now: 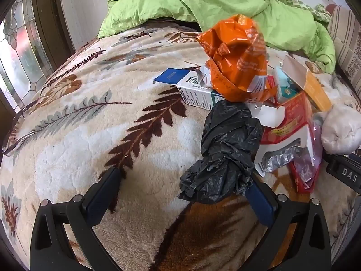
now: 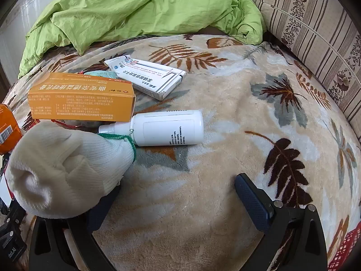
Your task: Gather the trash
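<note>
So the left gripper [image 1: 182, 185] has its jaws spread wide over a leaf-print blanket [image 1: 94, 122], nothing pinched, though a crumpled black plastic bag [image 1: 225, 158] is draped against its right finger at lower centre of the left wrist view. Just above the bag, at centre right, sits the trash heap: a crinkled orange wrapper [image 1: 239, 58] on top of a white and blue carton [image 1: 194, 90], with a torn red box [image 1: 291, 122] and some foil to the right. A green quilt [image 1: 203, 2] is bunched along the top. In the right wrist view the right gripper [image 2: 178, 194] is spread wide too, holding nothing; a white knitted glove [image 2: 65, 169] covers its left finger at lower left. A white spray bottle [image 2: 162, 127] lies on its side mid-frame, with an orange box [image 2: 83, 99] just above left and a white box [image 2: 146, 76] beyond.
</note>
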Available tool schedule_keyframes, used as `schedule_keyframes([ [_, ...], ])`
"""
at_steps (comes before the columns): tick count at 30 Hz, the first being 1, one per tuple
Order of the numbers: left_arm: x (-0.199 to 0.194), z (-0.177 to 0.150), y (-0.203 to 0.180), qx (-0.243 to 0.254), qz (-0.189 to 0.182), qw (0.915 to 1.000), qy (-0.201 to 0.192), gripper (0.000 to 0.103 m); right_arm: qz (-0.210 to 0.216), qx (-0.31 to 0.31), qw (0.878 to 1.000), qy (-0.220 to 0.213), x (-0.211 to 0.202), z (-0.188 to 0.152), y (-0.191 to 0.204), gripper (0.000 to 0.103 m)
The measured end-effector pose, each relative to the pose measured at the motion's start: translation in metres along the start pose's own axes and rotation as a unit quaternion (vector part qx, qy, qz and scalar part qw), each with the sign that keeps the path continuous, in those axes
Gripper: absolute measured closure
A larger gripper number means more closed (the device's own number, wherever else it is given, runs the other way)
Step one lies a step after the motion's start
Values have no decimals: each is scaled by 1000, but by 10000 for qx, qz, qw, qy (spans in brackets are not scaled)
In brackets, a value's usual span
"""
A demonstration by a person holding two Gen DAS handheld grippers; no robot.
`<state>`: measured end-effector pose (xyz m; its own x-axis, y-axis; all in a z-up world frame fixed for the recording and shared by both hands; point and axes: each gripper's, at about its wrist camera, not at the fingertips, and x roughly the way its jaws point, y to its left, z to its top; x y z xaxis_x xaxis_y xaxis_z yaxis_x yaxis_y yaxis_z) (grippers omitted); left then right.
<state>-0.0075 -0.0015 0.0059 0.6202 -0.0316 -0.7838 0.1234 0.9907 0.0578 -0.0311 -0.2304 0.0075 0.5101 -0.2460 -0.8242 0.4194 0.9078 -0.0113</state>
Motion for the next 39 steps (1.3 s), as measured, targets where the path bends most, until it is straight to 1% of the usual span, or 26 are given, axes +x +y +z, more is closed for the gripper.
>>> schedule_keyframes([
  [2, -4, 3, 2, 2, -151, 9999, 85, 0, 7, 5, 10000, 0, 0, 0, 0, 1],
  [5, -8, 1, 10, -186, -355, 9992, 66, 0, 7, 5, 10000, -5, 0, 0, 0, 1],
  [7, -11, -1, 14, -280, -408, 9987, 103, 0, 5, 3, 10000, -5, 0, 0, 0, 1],
  [11, -19, -2, 15, -242, -347, 9991, 72, 0, 12, 9, 10000, -7, 1, 1, 0, 1],
  [12, -21, -2, 15, -227, -300, 9993, 39, 0, -1, 10, 10000, -6, 1, 1, 1, 1],
  [14, -27, 1, 15, -182, -334, 9993, -62, 0, -57, -42, 10000, 12, 1, 1, 2, 1],
  [17, -39, 3, 14, -109, -217, 9994, -257, 0, 32, 21, 10000, 27, 2, 1, -2, 1],
  [19, -45, 2, 15, -147, -257, 9990, -334, 0, 25, -12, 10000, 52, 1, 2, 0, 1],
  [21, -55, 2, 14, -135, -269, 9985, -463, 0, 243, -133, 9993, 241, 1, 7, -4, 1],
  [23, -68, 1, 15, -99, -253, 9977, -617, 0, 442, -388, 9972, 455, -3, 9, -2, 1],
  [24, -73, -1, 15, -92, -274, 9974, -667, 0, 489, -510, 9963, 494, -9, 8, -3, 1],
  [28, -95, -7, 16, -55, -368, 9957, -844, 0, 611, -442, 9970, 200, -49, -2, -19, 1],
  [29, -103, -9, 15, -40, -395, 9951, -902, 0, 772, -342, 9964, -15, -69, -5, -26, 1],
  [32, -129, -17, 13, 18, -497, 9928, -1092, 0, 840, -360, 9939, -624, -123, -18, -39, 1],
  [34, -149, -26, 12, 30, -609, 9911, -1184, 0, 1014, -384, 9910, -788, -149, -28, -44, 1],
  [36, -172, -35, 9, 72, -804, 9891, -1228, 0, 1218, -350, 9875, -939, -178, -42, -52, 1],
  [38, -196, -45, 5, 199, -815, 9870, -1370, 0, 1463, -385, 9834, -1006, -201, -57, -55, 1],
  [39, -206, -49, 4, 255, -809, 9861, -1428, 0, 1497, -389, 9824, -1045, -214, -63, -57, 1],
])
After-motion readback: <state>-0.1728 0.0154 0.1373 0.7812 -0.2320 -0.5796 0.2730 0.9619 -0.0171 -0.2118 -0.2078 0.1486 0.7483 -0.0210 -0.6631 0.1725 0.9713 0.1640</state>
